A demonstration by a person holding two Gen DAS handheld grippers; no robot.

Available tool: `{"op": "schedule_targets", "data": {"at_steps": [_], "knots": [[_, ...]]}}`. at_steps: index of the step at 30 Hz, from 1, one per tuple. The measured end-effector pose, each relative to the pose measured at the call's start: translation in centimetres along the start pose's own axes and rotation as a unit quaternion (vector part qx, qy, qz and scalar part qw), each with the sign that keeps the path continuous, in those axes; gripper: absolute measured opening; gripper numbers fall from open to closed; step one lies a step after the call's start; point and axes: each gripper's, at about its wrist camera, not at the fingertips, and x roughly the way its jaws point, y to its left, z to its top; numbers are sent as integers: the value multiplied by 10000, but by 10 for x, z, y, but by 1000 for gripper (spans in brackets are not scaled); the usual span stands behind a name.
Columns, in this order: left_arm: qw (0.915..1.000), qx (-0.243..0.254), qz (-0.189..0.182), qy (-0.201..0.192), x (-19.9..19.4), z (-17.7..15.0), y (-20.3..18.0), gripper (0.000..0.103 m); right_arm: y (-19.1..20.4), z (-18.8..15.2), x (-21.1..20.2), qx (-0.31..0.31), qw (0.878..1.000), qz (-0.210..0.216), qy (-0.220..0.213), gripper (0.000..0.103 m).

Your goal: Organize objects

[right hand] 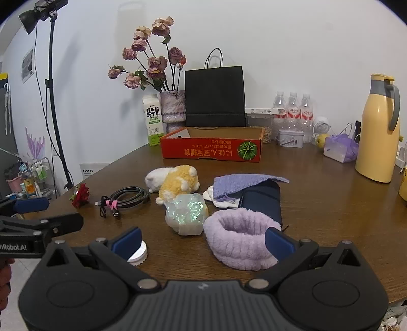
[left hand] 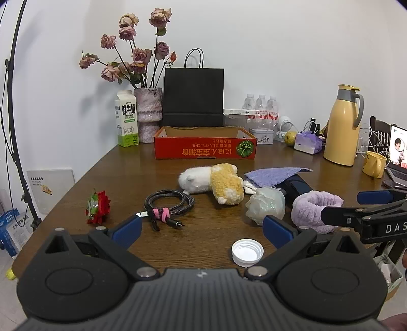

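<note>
A red cardboard tray (left hand: 205, 149) sits upper centre on the brown tabletop (left hand: 127, 168), in front of a black paper bag (left hand: 193, 96); what I can see of its inside looks bare, though its near wall hides the floor. Left of it a vase (left hand: 148, 114) holds dried roses (left hand: 137, 56), with a milk carton (left hand: 126, 119) beside it.

The things to organize lie mid-frame: a plush toy (left hand: 213, 184), a coiled cable (left hand: 166, 206), a red fabric flower (left hand: 98, 207), a bath pouf (left hand: 265, 206), a lilac headband (left hand: 315, 210), a purple cloth (left hand: 274, 174) over a dark pouch (right hand: 259, 197), and a white bottle cap (left hand: 247, 252) near the bottom edge.

The left hand-held gripper (left hand: 202, 228) stands wide open, holding nothing, the cap just ahead of it. The right hand-held gripper (right hand: 203, 242) is equally spread and empty; the headband lies partly between its fingers, untouched.

Bare wood runs between the tray and the clutter, and along the left tabletop edge.

Only the left view shows a laptop (left hand: 399, 157) and yellow mug (left hand: 374, 164) at far right; only the right view shows a studio lamp (right hand: 38, 12) upper left. A yellow thermos jug (right hand: 379, 129) stands at right.
</note>
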Motion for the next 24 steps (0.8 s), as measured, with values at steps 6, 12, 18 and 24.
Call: {"op": "schedule_targets", "data": {"at_steps": [6, 12, 18, 24], "knots": [[10000, -9, -11, 6, 0, 2, 1, 103, 2, 0, 2, -6, 10000, 32, 50, 103], [10000, 24, -13, 0, 0, 2, -1, 103, 3, 0, 2, -49, 10000, 6, 36, 103], [10000, 31, -15, -5, 0, 2, -1, 103, 3, -1, 2, -52, 10000, -4, 33, 103], [10000, 30, -22, 22, 1, 1, -2, 103, 3, -1, 2, -55, 10000, -12, 38, 103]]}}
